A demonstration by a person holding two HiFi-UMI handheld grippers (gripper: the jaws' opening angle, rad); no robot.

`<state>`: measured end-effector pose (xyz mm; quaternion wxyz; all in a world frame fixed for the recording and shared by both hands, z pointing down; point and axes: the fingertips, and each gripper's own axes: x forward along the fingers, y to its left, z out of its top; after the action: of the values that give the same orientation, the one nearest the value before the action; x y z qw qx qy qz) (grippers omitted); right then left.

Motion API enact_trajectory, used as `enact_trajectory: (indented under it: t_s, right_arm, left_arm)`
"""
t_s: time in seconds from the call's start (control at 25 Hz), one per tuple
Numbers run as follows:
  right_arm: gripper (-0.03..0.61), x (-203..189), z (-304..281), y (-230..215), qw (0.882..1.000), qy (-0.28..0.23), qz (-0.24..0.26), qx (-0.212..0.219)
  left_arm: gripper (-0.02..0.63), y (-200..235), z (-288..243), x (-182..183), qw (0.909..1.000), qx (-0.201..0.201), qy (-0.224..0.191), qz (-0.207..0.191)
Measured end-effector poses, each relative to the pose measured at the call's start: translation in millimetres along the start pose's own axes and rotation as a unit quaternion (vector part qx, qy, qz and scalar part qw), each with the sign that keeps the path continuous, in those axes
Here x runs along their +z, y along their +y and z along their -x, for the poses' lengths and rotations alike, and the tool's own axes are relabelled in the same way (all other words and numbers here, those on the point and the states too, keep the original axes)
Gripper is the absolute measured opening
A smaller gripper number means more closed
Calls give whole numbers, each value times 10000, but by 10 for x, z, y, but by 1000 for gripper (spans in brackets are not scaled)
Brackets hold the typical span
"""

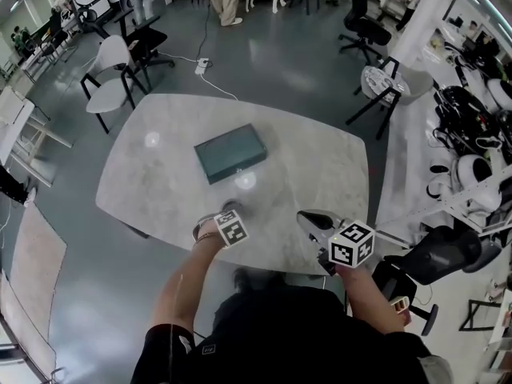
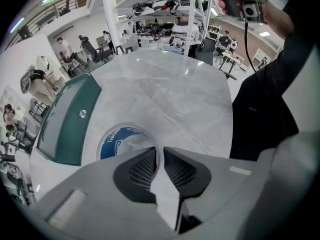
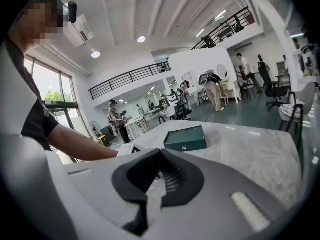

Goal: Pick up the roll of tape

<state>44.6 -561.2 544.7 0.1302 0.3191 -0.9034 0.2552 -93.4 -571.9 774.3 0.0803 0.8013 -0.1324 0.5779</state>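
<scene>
— On the marble table, close to its near edge, the left gripper points steeply down, short of the teal box. The right gripper hangs off to the side.

— And the left gripper view?

— Its jaws stand at a narrow slit, apparently pinching one wall of the roll of tape, which lies flat near the box. Only the pad tips bite, so I'd worry that the roll swings or slips out on the lift.

— Right gripper view?

— Jaws together, empty, aimed across the table. It's harmless unless it drifts into the left arm.
</scene>
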Motion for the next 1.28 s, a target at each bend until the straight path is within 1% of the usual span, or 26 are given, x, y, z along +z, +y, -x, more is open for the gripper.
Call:
enact_trajectory:
  t_s: [0.16,0.28,0.4,0.52,0.68,0.8,0.96,1.04,1.16,1.24,1.28]
  right_arm:
    - [3,116,21,-14,9999,-120,88,28]
    - [3,200,45,-30,9997,-214,118,61]
    - [3,282,91,-20,9994,-285,128,113]
    - [3,419,86,2,9990,-347,234,180]
    - [3,601,24,44,9980,-399,434,246]
    - [3,721,-25,76,9970,-444,552,298]
    - [3,844,-36,129,9958,-501,678,357]
    - [3,884,-15,140,9953,-557,700,365]
    - [3,956,13,126,9946,-670,719,348]
    - [3,1005,28,122,9939,-736,745,332]
    - [3,1030,32,123,9936,-772,757,323]
  left_arm:
    - [55,138,283,127,9990,56,-359,264]
    - [55,279,625,278,9956,149,-730,571]
    - [55,382,995,448,9882,221,-1187,948]
    - [55,559,1458,633,9761,390,-1752,1221]
    - [55,803,2135,803,9549,831,-2511,1354]
    - [55,883,2530,802,9396,1024,-2899,1505]
    - [55,941,3005,776,9145,1303,-3439,1689]
    - [55,951,3228,741,8988,1492,-3704,1808]
    - [55,960,3531,707,8709,1789,-4113,2010]
    - [55,929,3680,698,8543,1900,-4347,2122]
    - [54,906,3733,700,8477,1930,-4453,2143]
